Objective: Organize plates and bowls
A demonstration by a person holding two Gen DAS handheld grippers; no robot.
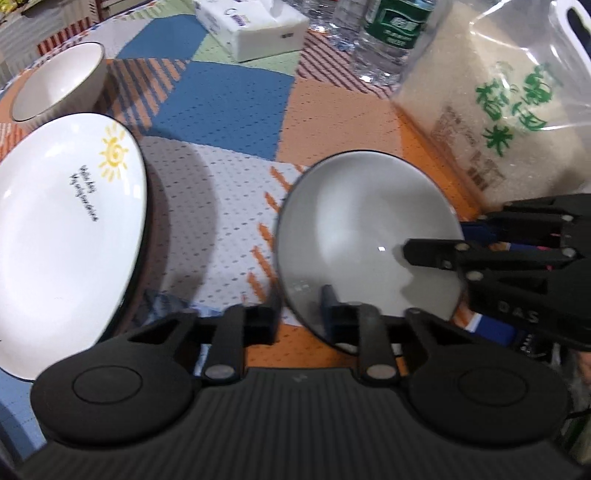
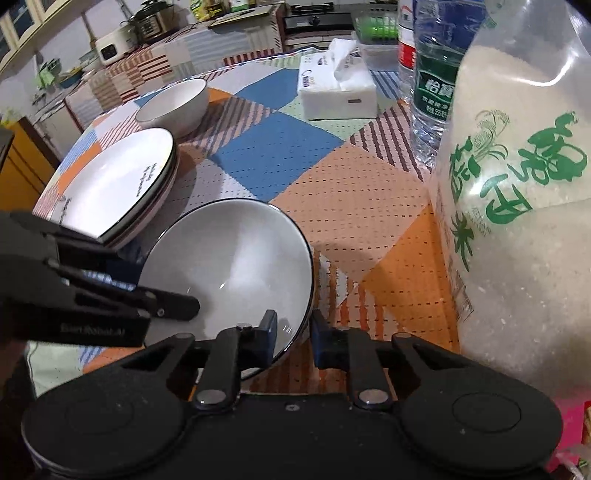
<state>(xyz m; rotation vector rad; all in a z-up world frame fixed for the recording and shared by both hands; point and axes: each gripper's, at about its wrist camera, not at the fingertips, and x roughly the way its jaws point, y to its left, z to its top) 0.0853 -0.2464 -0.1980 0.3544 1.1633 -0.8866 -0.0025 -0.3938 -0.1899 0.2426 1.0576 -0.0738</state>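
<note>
A white bowl with a dark rim [image 1: 369,236] [image 2: 236,266] is tilted above the patchwork tablecloth. My left gripper [image 1: 301,314] straddles its near-left rim, one finger inside and one outside. My right gripper [image 2: 293,334] straddles its near-right rim the same way and shows in the left wrist view [image 1: 436,254]. Both look shut on the rim. A stack of white plates with a sun drawing [image 1: 62,229] [image 2: 114,181] lies to the left. A second white bowl [image 1: 59,85] [image 2: 173,103] stands beyond the stack.
A large bag of rice [image 1: 498,110] [image 2: 517,229] stands close on the right. Water bottles [image 1: 391,33] [image 2: 432,81] and a tissue pack [image 1: 251,26] [image 2: 338,88] are at the back. A kitchen counter with appliances [image 2: 147,22] lies beyond the table.
</note>
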